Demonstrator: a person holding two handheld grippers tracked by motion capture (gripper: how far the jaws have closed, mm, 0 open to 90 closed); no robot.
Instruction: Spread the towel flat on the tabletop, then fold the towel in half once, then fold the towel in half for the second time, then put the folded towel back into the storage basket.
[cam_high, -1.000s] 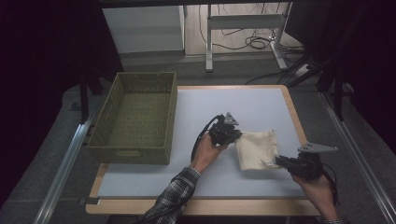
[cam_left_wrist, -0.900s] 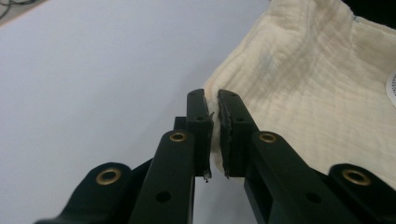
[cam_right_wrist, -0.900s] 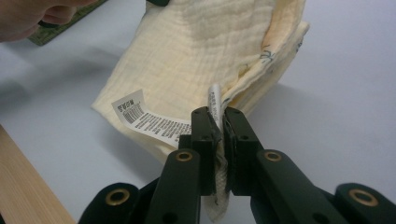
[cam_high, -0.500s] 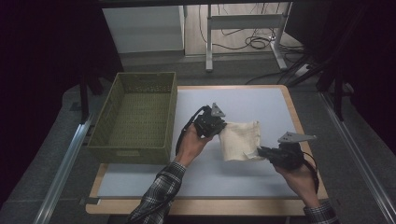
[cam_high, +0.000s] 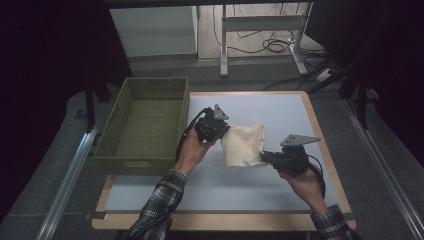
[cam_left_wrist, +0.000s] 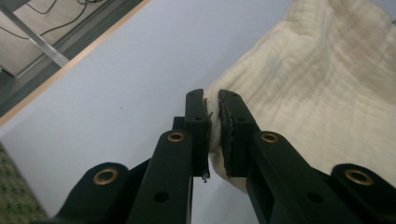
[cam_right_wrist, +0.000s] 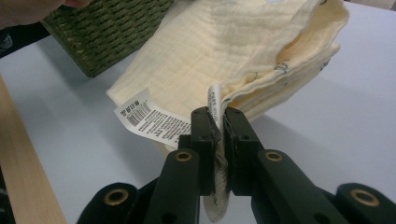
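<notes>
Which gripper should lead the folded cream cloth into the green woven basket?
Left. The left gripper, shut on the folded cream cloth, sits beside the green woven basket; the right gripper grips the far edge.

Both sleeves are plaid, dark with pale lines, buttoned close at the wrists. The left claw (cam_high: 223, 131) is a black block with a small grey three-cornered plate on top and a black cable looping from its back. The right claw (cam_high: 263, 156) is black too, with a wider grey plate and a black cable. Close up, each claw's jaws are matte black bars with brass-ringed pivot holes and worn, frayed pads.
</notes>
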